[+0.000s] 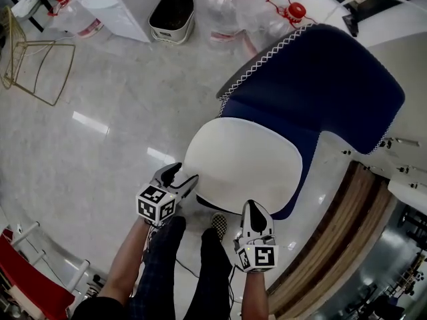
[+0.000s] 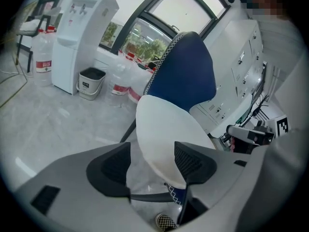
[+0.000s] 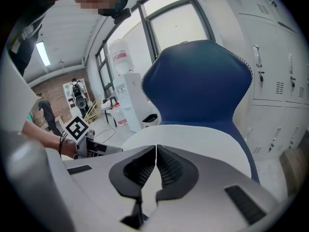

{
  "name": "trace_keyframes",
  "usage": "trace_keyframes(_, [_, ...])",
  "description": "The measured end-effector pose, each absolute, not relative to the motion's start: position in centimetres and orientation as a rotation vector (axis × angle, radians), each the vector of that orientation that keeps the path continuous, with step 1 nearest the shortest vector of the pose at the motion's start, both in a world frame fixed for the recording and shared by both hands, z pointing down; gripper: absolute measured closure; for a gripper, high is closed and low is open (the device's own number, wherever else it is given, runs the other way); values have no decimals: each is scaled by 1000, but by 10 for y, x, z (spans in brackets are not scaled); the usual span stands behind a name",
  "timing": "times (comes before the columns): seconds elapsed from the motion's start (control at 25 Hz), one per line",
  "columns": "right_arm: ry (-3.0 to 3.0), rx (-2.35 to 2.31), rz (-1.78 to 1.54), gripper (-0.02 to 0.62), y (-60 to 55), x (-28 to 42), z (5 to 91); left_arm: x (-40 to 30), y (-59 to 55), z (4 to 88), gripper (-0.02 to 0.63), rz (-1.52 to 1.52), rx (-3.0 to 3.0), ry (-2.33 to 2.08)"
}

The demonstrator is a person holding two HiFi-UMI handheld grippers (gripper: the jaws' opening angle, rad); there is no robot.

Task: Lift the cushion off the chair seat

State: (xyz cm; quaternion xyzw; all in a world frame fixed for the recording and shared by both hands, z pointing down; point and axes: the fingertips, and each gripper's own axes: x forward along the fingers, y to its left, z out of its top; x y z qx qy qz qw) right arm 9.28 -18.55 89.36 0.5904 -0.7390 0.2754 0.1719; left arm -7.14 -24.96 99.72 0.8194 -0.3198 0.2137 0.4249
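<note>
A white oval cushion (image 1: pixel 240 169) lies on the seat of a dark blue chair (image 1: pixel 320 92) with white zigzag trim. My left gripper (image 1: pixel 177 177) sits at the cushion's near left edge, jaws open. In the left gripper view the cushion (image 2: pixel 164 129) has its rim between the wide jaws of my left gripper (image 2: pixel 152 158), and neither pad presses on it. My right gripper (image 1: pixel 254 209) is at the cushion's front edge. In the right gripper view its jaws (image 3: pixel 155 153) are shut tip to tip, with the cushion (image 3: pixel 193 139) just beyond them.
Large water bottles (image 1: pixel 227 5) and a small bin (image 1: pixel 171 15) stand on the floor behind the chair. A gold wire frame (image 1: pixel 33 62) is at far left. A water dispenser (image 2: pixel 79 37) and grey lockers (image 3: pixel 280 71) flank the chair. A checkered shoe (image 1: pixel 218 224) is below the seat.
</note>
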Motion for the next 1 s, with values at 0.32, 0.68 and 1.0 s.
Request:
trace_keyframes(0.32, [-2084, 1698, 792, 566, -181, 106, 903, -55, -251, 1016, 333, 520, 2038, -750])
trace_keyframes(0.68, [-2071, 1728, 809, 566, -182, 116, 900, -42, -251, 1016, 386, 537, 2070, -682])
trace_keyframes(1.0, [-2073, 1747, 814, 566, -178, 115, 891, -40, -250, 1001, 515, 512, 2090, -691])
